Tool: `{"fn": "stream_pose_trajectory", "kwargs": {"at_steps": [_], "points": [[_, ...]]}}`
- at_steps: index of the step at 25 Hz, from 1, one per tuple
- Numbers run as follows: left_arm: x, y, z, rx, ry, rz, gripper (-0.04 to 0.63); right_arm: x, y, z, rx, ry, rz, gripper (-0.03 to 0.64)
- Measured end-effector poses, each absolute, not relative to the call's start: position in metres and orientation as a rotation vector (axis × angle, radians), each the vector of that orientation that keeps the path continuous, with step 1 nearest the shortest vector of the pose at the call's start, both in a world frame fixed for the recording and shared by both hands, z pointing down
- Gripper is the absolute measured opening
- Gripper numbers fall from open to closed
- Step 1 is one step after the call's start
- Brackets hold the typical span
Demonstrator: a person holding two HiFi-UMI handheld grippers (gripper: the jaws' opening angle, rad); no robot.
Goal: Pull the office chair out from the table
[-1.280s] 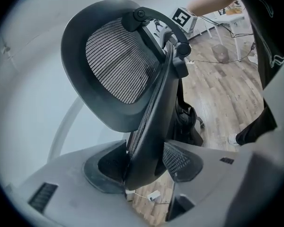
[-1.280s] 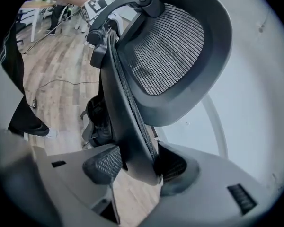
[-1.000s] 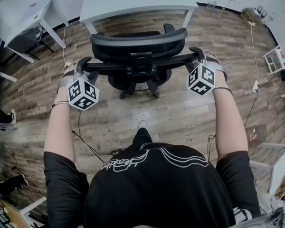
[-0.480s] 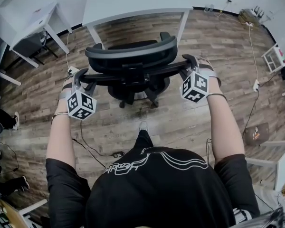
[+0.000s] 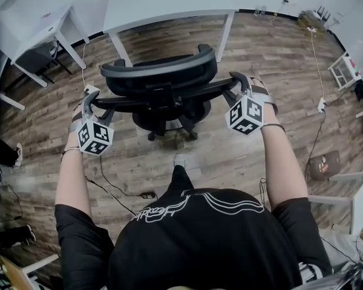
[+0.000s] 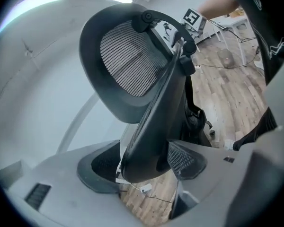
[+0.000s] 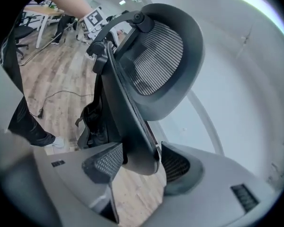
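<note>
My left gripper (image 6: 143, 163) has just been opening. Its jaws are wide apart, and a dark edge of the office chair (image 5: 160, 80) sits between them, not squeezed. My right gripper (image 7: 139, 163) has been opening too, and it sits loosely around the chair's other side. The chair stands in the upper middle of the head view, on the wood floor (image 5: 230, 156), just below the white table (image 5: 169, 5) at the top.

Black short-sleeved T-shirt (image 5: 199, 240), white line print. Grey left gripper (image 6: 142, 167) and right gripper (image 7: 139, 162), each with black-and-white marker cube (image 5: 245, 115). Grey wrist straps (image 5: 267, 107).
</note>
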State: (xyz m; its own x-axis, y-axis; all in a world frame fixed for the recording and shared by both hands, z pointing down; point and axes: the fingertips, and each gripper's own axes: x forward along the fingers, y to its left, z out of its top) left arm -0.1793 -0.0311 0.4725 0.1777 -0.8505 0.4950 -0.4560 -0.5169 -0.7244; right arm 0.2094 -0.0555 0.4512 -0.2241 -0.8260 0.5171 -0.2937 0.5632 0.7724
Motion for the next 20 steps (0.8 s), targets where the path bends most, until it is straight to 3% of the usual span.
{"fn": "stream_pose_trajectory", "kwargs": {"at_steps": [7, 11, 12, 13, 14, 15, 18, 20], "points": [[-0.207, 0.020, 0.471, -2.166, 1.496, -1.202, 0.279, 0.239, -0.008, 0.436, 0.993, -1.914, -0.504, 0.255], [-0.179, 0.067, 0.444, -2.306, 1.587, -1.034, 0.277, 0.212, 0.048, 0.411, 0.985, -2.243, -0.251, 0.253], [-0.165, 0.081, 0.436, -2.378, 1.596, -0.961, 0.262, 0.203, 0.063, 0.404, 0.960, -2.313, -0.208, 0.253], [-0.147, 0.096, 0.428, -2.475, 1.602, -0.868, 0.202, 0.193, 0.078, 0.398, 0.927, -2.368, -0.181, 0.253], [-0.128, 0.111, 0.420, -2.584, 1.602, -0.753, 0.141, 0.184, 0.094, 0.393, 0.893, -2.416, -0.166, 0.241], [-0.108, 0.125, 0.410, -2.685, 1.600, -0.624, 0.122, 0.175, 0.110, 0.387, 0.863, -2.463, -0.155, 0.185], [-0.055, 0.158, 0.382, -2.843, 1.609, -0.289, 0.107, 0.153, 0.150, 0.368, 0.804, -2.627, -0.068, 0.067], [-0.026, 0.173, 0.370, -2.901, 1.600, -0.164, 0.074, 0.140, 0.171, 0.358, 0.743, -2.749, 0.059, 0.043]]}}
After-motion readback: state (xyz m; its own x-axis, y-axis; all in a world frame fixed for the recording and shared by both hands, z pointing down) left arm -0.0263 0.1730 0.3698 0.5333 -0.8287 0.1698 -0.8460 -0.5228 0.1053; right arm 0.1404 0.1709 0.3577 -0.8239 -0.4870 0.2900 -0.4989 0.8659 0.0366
